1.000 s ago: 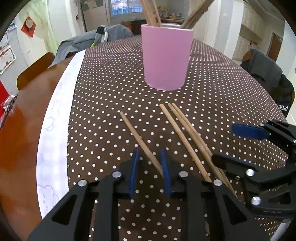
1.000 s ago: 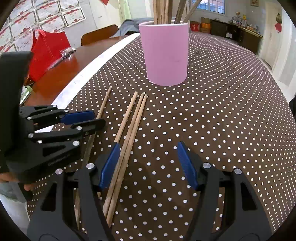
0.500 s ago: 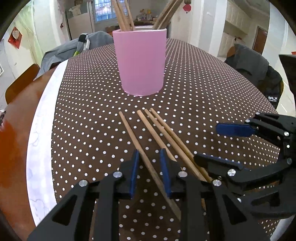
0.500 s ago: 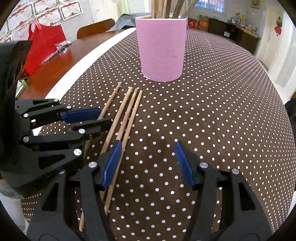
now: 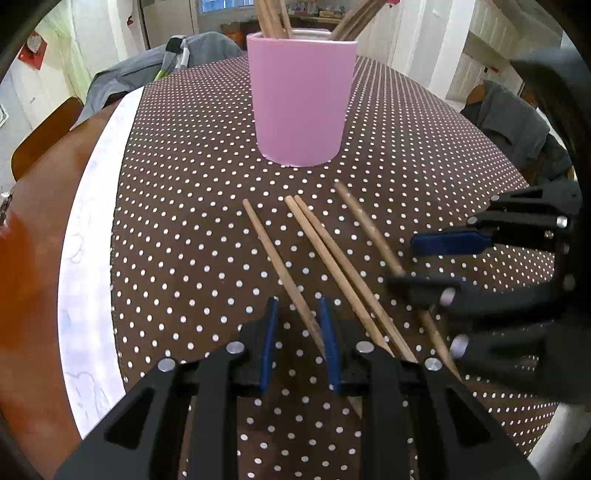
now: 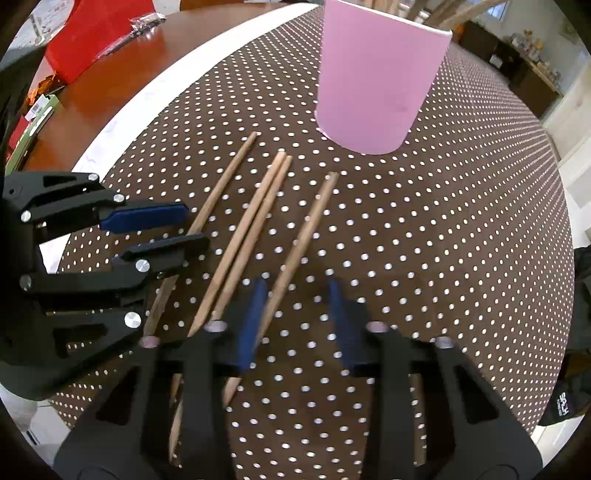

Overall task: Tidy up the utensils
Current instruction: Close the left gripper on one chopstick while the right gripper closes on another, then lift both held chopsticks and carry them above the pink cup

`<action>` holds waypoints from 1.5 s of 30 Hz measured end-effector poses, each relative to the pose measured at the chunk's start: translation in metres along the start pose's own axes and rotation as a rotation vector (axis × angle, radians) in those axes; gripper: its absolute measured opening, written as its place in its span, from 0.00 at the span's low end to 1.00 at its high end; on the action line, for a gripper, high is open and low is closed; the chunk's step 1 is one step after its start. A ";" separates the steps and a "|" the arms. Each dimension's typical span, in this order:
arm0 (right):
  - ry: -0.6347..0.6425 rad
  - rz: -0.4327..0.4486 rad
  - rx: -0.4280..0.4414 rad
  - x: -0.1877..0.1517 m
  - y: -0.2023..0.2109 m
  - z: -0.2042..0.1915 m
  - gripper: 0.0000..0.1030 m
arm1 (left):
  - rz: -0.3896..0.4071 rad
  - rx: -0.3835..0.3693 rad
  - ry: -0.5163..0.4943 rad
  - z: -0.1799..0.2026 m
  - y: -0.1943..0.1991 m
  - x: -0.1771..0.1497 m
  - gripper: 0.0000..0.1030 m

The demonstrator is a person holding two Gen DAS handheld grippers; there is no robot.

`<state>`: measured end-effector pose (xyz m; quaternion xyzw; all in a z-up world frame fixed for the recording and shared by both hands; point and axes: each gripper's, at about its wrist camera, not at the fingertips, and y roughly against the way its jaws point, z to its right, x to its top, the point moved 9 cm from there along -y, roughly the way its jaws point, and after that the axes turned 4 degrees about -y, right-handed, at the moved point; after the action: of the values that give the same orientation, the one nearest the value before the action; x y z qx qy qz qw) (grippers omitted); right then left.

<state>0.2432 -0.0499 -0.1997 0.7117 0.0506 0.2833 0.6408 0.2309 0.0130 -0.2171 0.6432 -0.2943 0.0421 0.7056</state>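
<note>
Polka-dot brown tablecloth (image 5: 177, 229) with four loose chopsticks lying before a pink cup.

Standing upright at the far side of the cloth, the pink cup (image 5: 301, 103) holds several more wooden chopsticks leaning against its rim. On the cloth in front of it lie the leftmost chopstick (image 5: 280, 273), a touching pair of chopsticks (image 5: 332, 266) and the rightmost chopstick (image 5: 369, 229), all roughly parallel and pointing toward the cup. The left gripper (image 5: 301, 332) sits low over the leftmost chopstick, its blue pads narrowly parted with the stick running between them; whether they pinch it I cannot tell. The right gripper (image 6: 295, 321) is released, its fingers spread wide, and the rightmost chopstick passes just inside its left finger, near the pad. Beyond the cloth's white border (image 5: 85, 258) is bare reddish wood tabletop (image 5: 26, 280), and a red bag (image 6: 92, 33) rests on it.
</note>
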 end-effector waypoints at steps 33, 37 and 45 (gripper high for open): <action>-0.088 0.269 0.179 -0.027 0.083 0.045 0.06 | 0.340 -0.002 0.030 0.001 0.079 0.046 0.06; -0.060 0.147 0.141 -0.038 0.064 0.043 0.06 | 0.294 -0.003 0.035 0.002 0.070 0.045 0.06; 0.003 -0.100 0.029 -0.046 0.036 0.051 0.06 | 0.235 0.006 0.059 -0.005 0.058 0.033 0.06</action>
<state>0.2179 -0.1218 -0.1821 0.7170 0.0911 0.2516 0.6437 0.2349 0.0163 -0.1506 0.6048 -0.3466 0.1446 0.7023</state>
